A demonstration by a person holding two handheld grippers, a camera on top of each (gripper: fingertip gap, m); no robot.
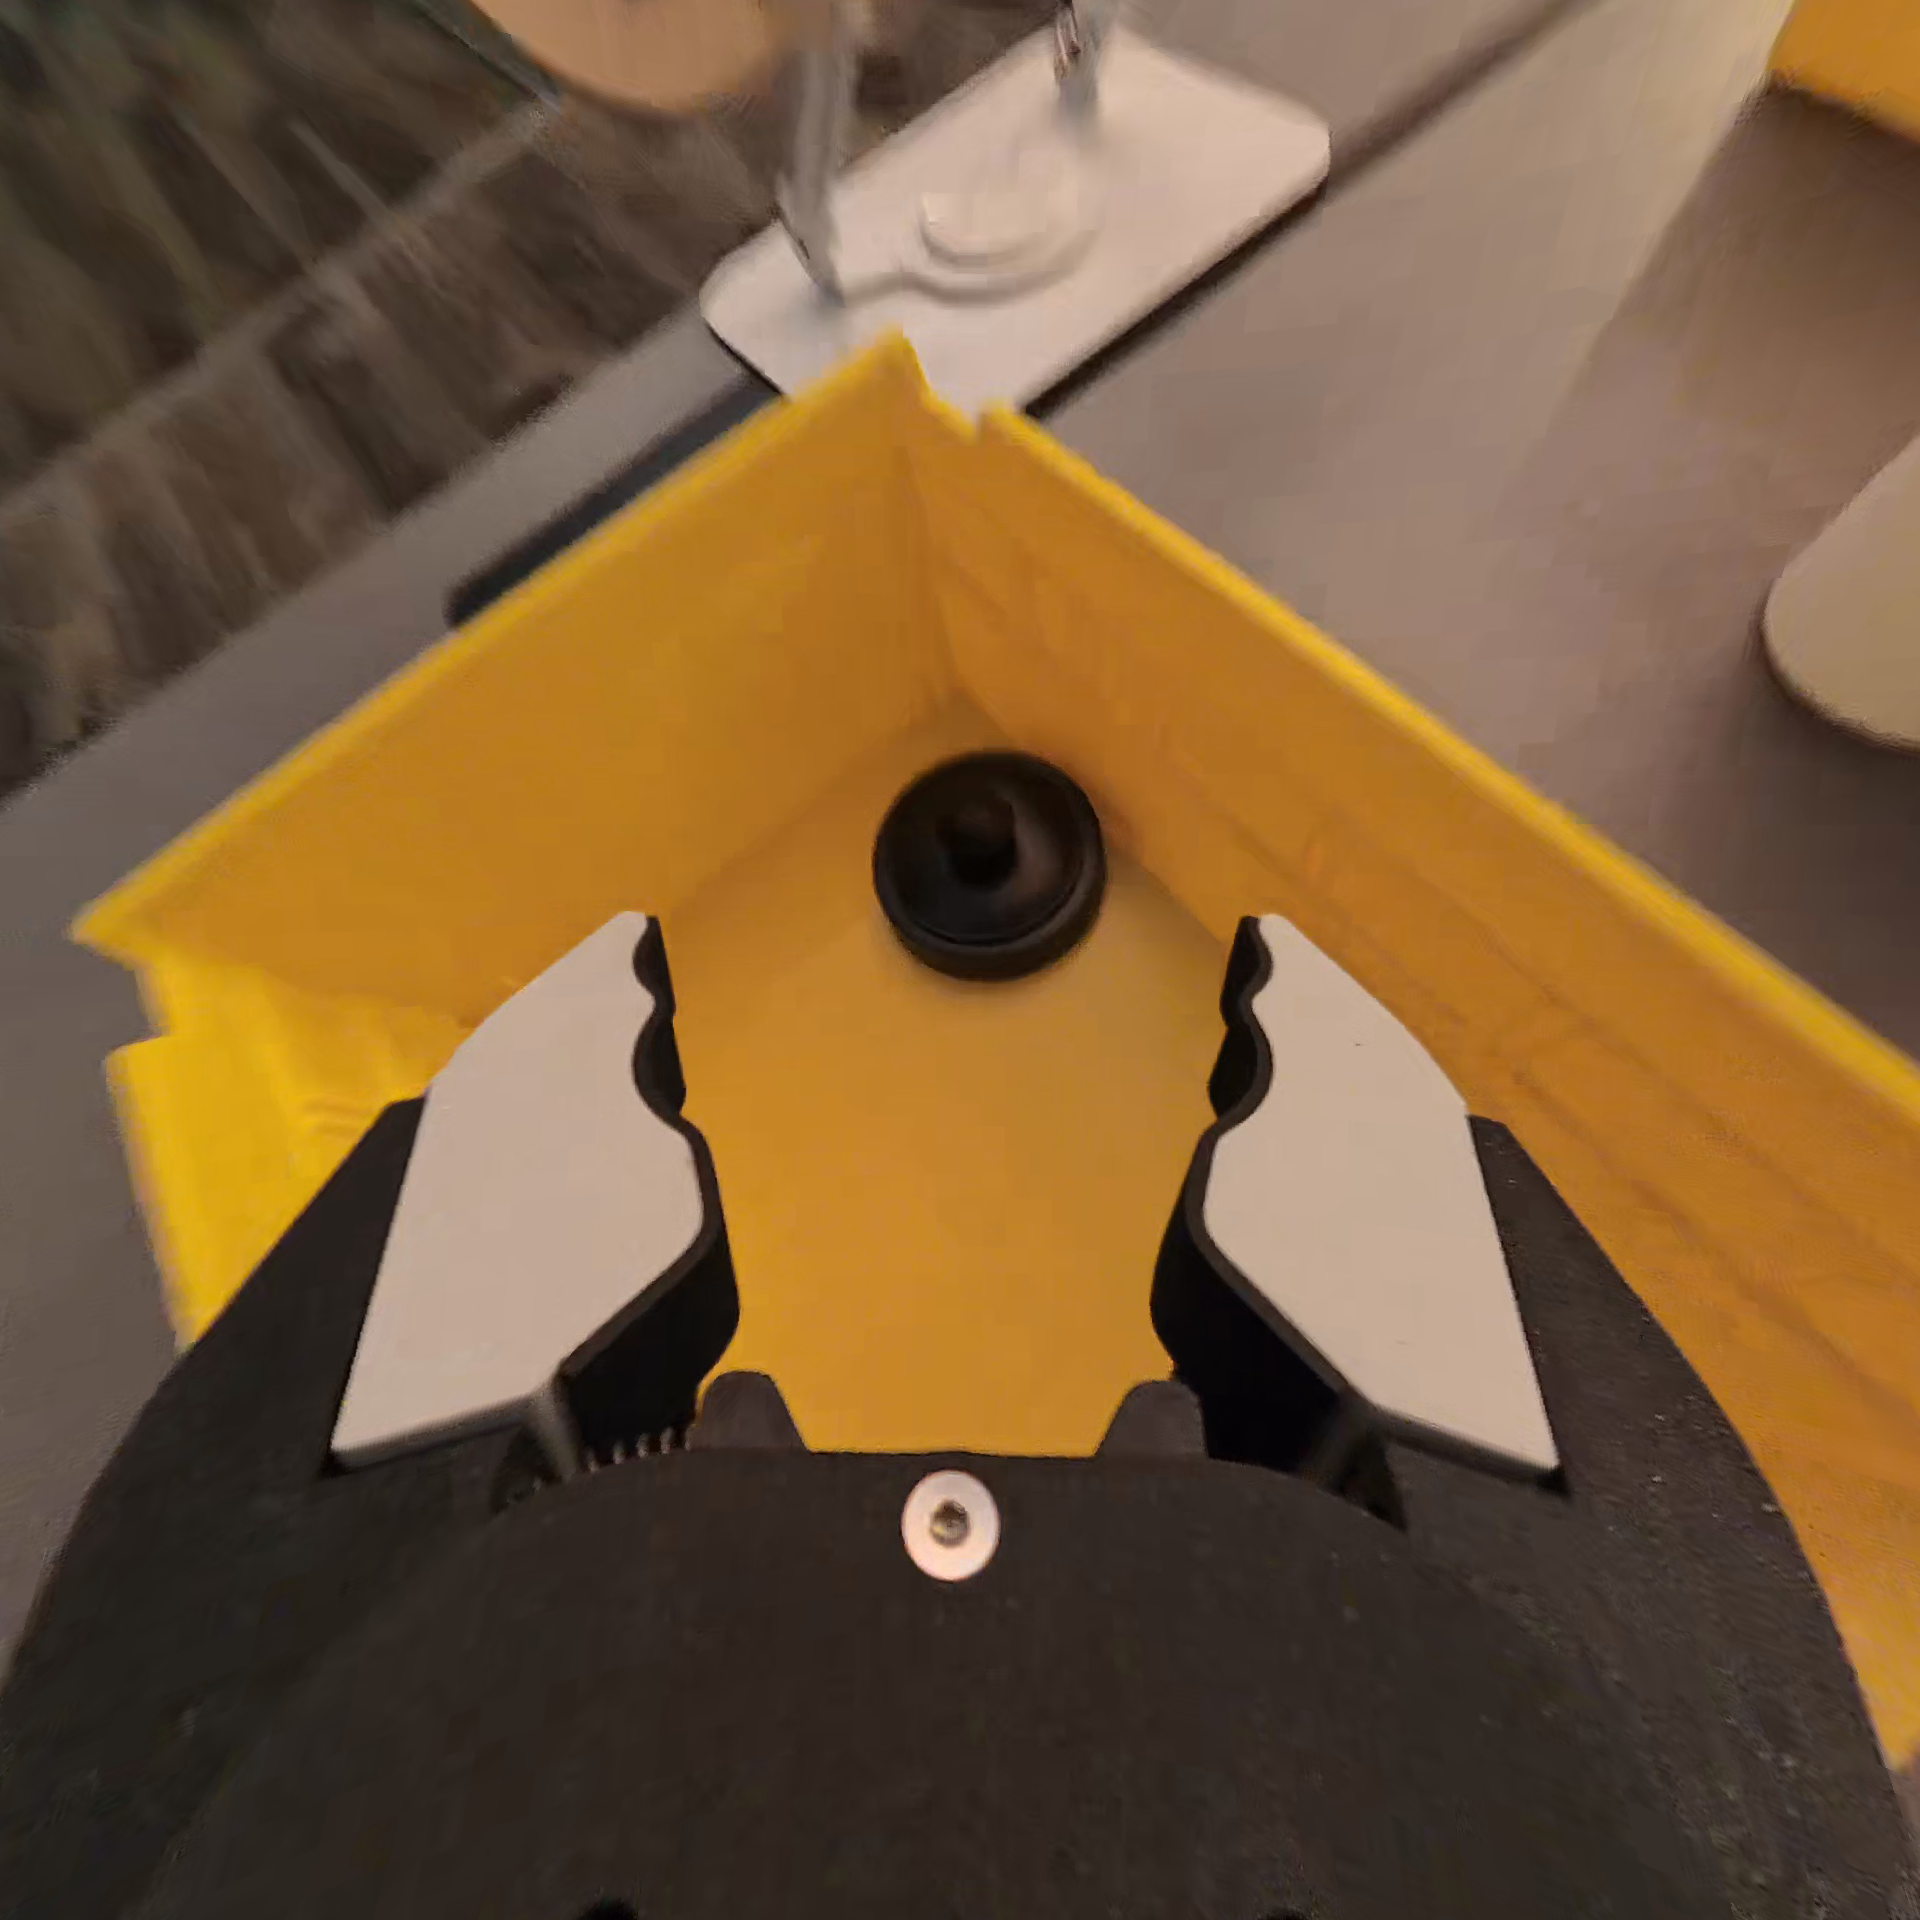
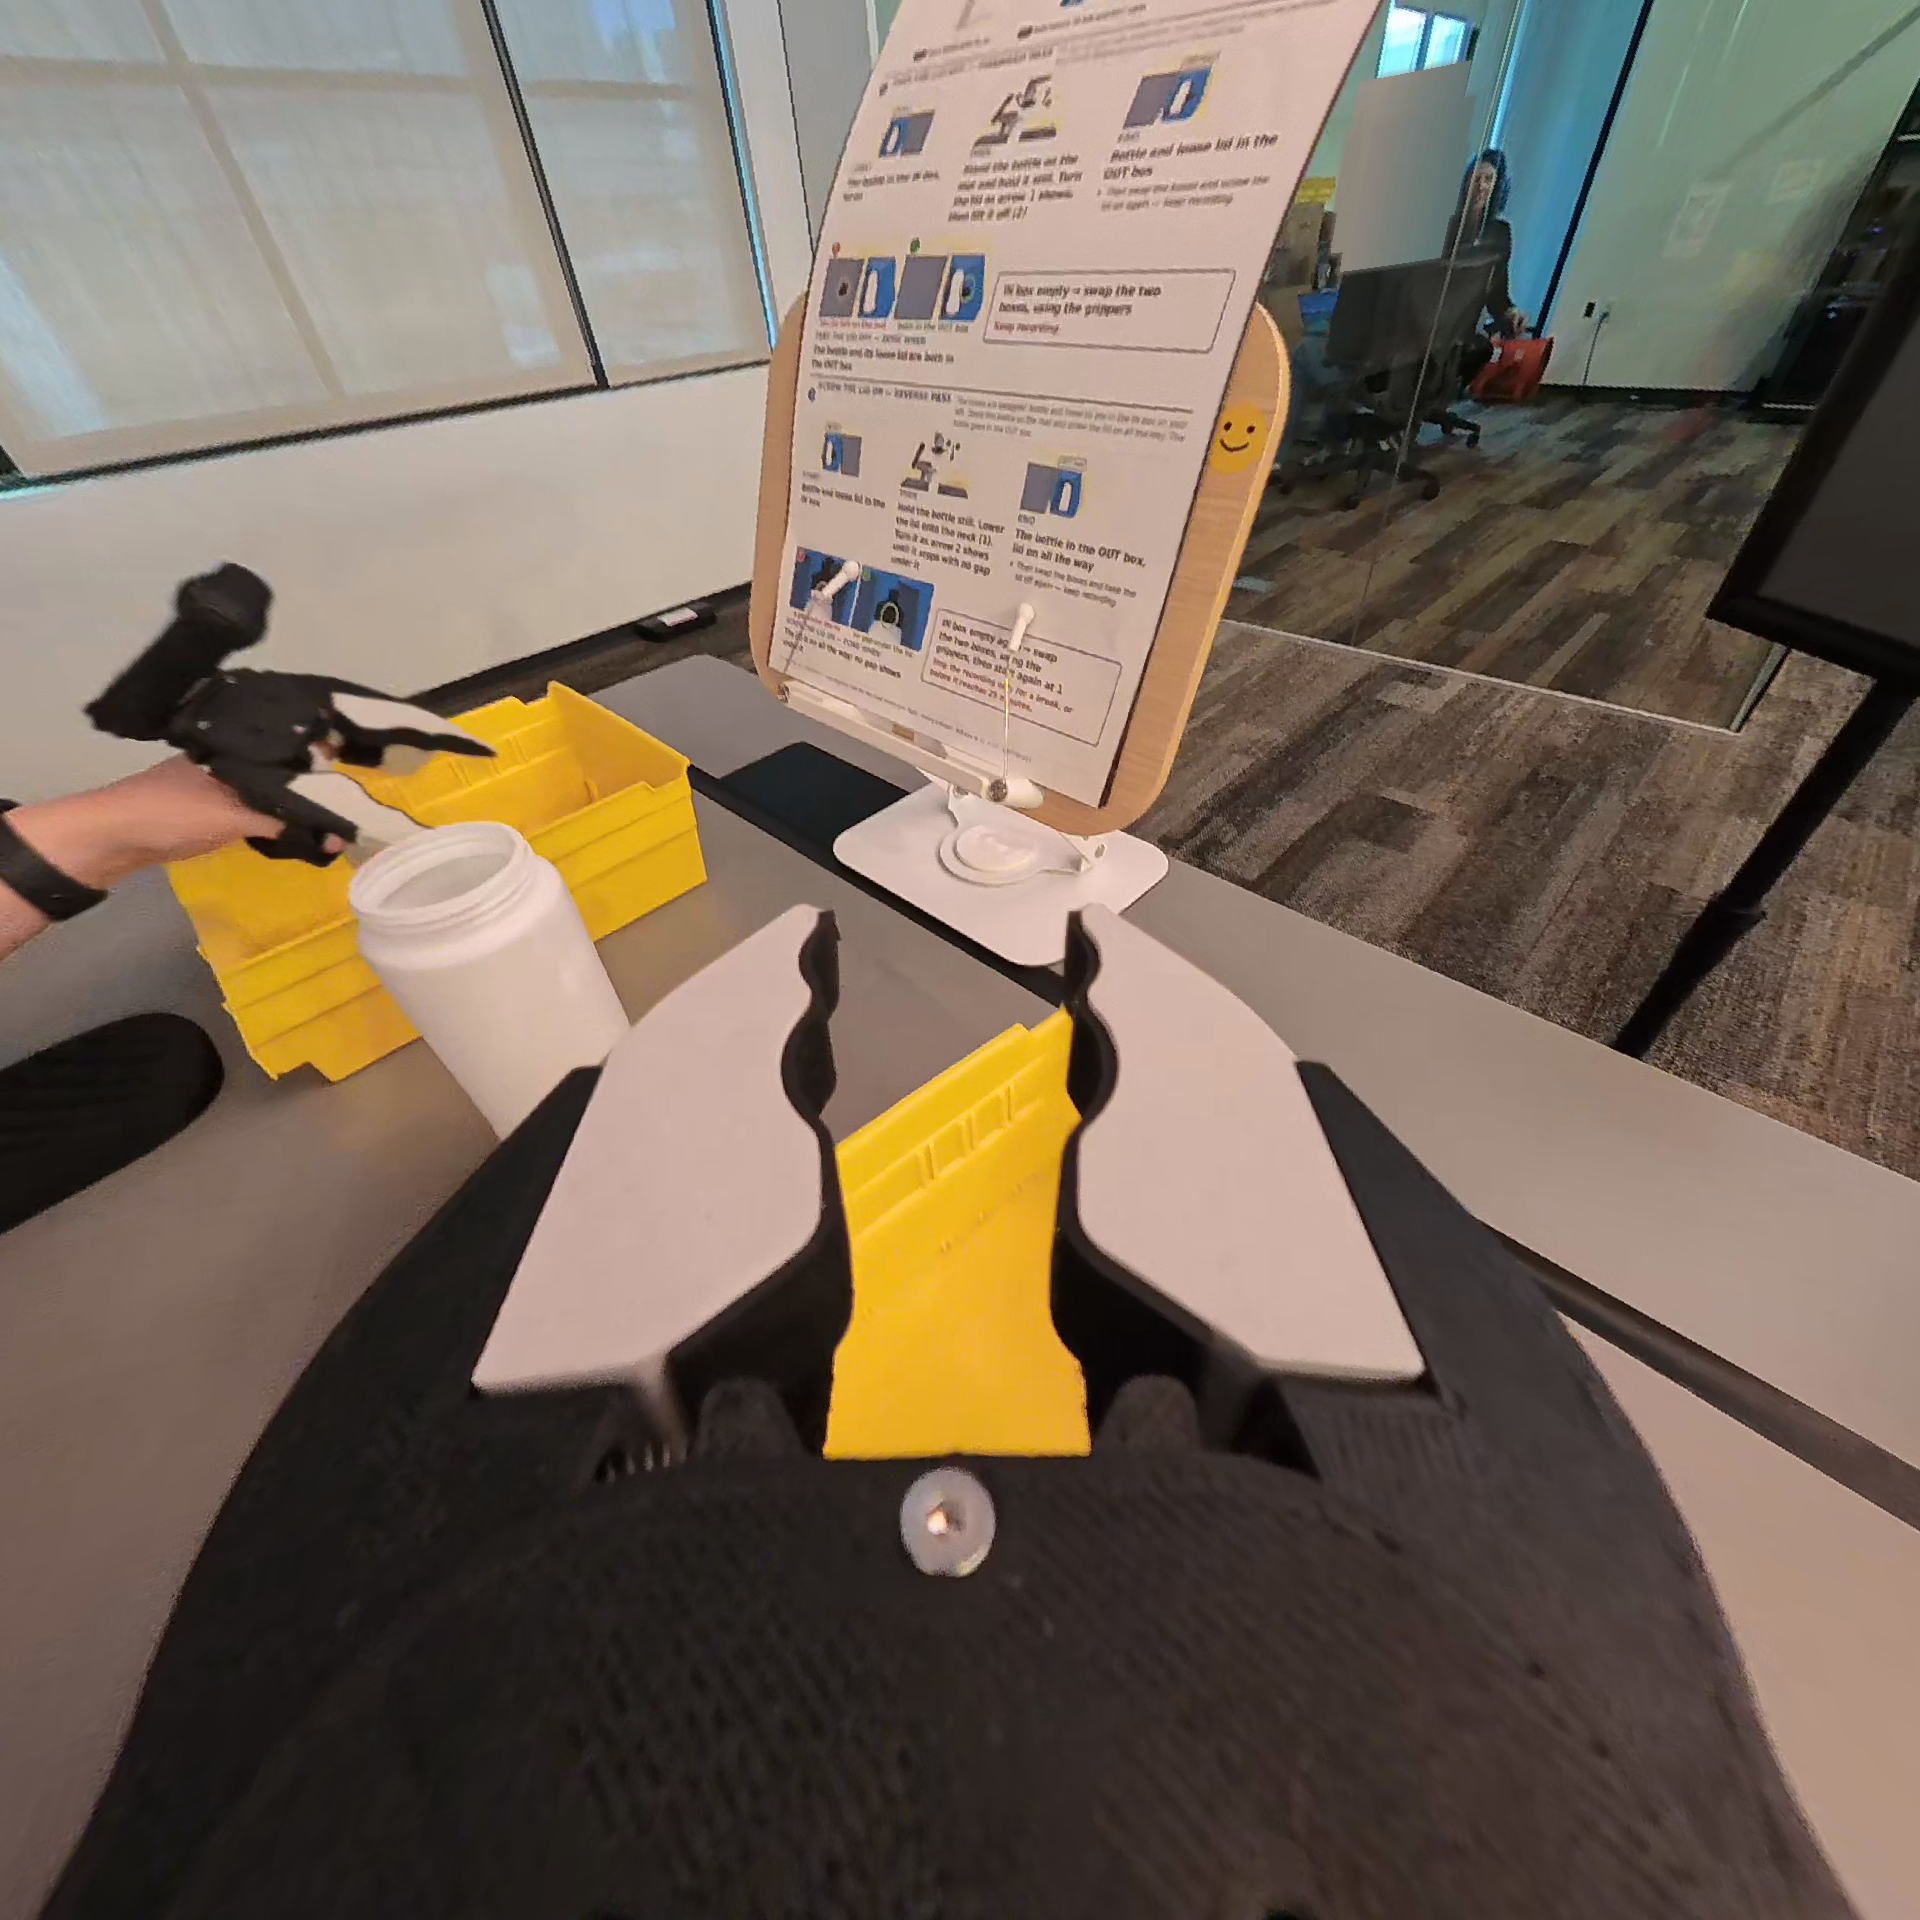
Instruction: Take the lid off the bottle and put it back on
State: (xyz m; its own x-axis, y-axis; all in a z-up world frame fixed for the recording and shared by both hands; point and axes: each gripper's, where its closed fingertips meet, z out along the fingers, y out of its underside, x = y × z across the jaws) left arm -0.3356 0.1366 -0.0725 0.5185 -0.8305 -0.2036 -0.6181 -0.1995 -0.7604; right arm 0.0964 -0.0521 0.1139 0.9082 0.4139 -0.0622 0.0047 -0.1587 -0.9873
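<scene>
Lid off, waiting in the yellow box.

The black lid (image 1: 989,864) sits in the far corner of the yellow box (image 1: 1351,790), at twelve o'clock from my left gripper (image 1: 948,961), fingers spread and empty. The white bottle (image 2: 488,966) stands open on the table (image 2: 260,1226), ten o'clock of my right gripper (image 2: 951,961), also spread, holding nothing. Removal looks done; putting it back on remains.

The left gripper (image 1: 951,961) gapes above a black lid (image 1: 987,864) in the yellow bin's (image 1: 623,727) corner.

Two yellow bins (image 2: 582,800) (image 2: 966,1226), one bottle (image 2: 488,966), one lid (image 1: 987,864).
</scene>
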